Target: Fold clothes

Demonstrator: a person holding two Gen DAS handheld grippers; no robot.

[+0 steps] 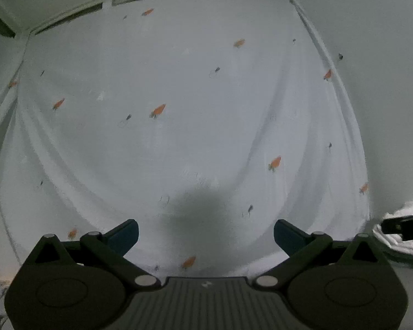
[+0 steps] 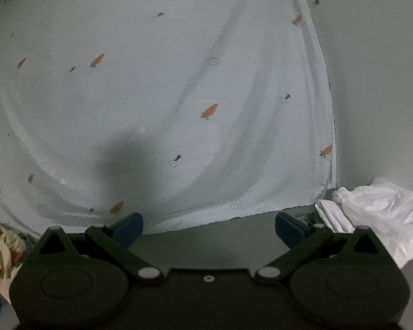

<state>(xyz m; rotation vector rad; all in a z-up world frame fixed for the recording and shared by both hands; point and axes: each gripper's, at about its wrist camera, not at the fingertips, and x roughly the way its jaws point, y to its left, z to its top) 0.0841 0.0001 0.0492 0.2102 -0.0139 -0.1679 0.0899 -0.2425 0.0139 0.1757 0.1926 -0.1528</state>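
Observation:
A white cloth with small orange carrot prints (image 1: 195,115) lies spread flat on the grey table, with long shallow wrinkles; it also fills the right wrist view (image 2: 162,88). My left gripper (image 1: 206,235) is open and empty, hovering over the cloth's near part. My right gripper (image 2: 209,229) is open and empty, just in front of the cloth's near edge (image 2: 234,216), above bare table. The right gripper's tip also shows at the right edge of the left wrist view (image 1: 404,224).
A crumpled white garment (image 2: 377,214) lies on the table right of the cloth's near corner; it also shows in the left wrist view (image 1: 399,236). A cream cloth bundle (image 2: 2,250) lies at the near left. The grey table (image 2: 377,82) continues to the right.

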